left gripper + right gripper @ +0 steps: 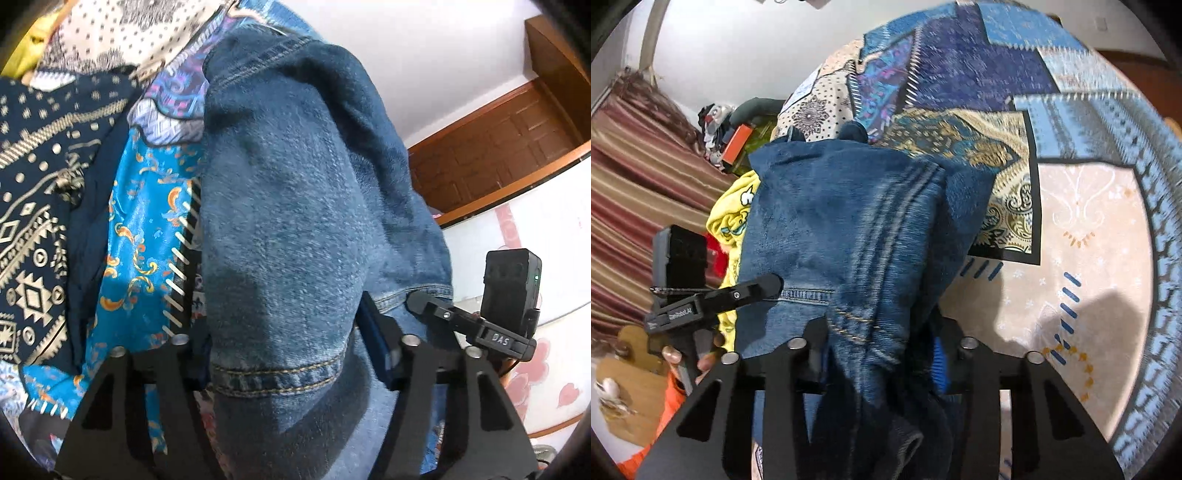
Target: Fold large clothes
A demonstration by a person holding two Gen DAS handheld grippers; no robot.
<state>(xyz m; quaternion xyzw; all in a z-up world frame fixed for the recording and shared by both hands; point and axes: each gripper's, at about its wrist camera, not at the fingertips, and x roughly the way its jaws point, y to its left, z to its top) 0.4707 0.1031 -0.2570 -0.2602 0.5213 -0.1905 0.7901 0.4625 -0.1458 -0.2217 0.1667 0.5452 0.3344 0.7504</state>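
In the left wrist view, the left gripper [284, 363] stood at the bottom centre of the frame, its black fingers closed in on a thick fold of the denim garment [295, 206]. The denim filled the middle of the frame from top to bottom, with a stitched orange-thread hem running across just above the fingers. Behind it, on the left half of the frame, lay the patchwork cover [144, 229] with bright blue, navy and cream panels. At the upper right a brown wooden door [498, 155] met a white wall.

In the right wrist view, the right gripper [879, 354] sat at the bottom centre, likewise clamped onto bunched denim garment [849, 229], which rose from between the fingers and spread across the middle of the frame. The patchwork cover [1089, 229] occupied the right and upper portion. At the left edge hung a striped curtain [639, 177], and a yellow printed cloth [733, 221] showed just beside the denim's left edge.
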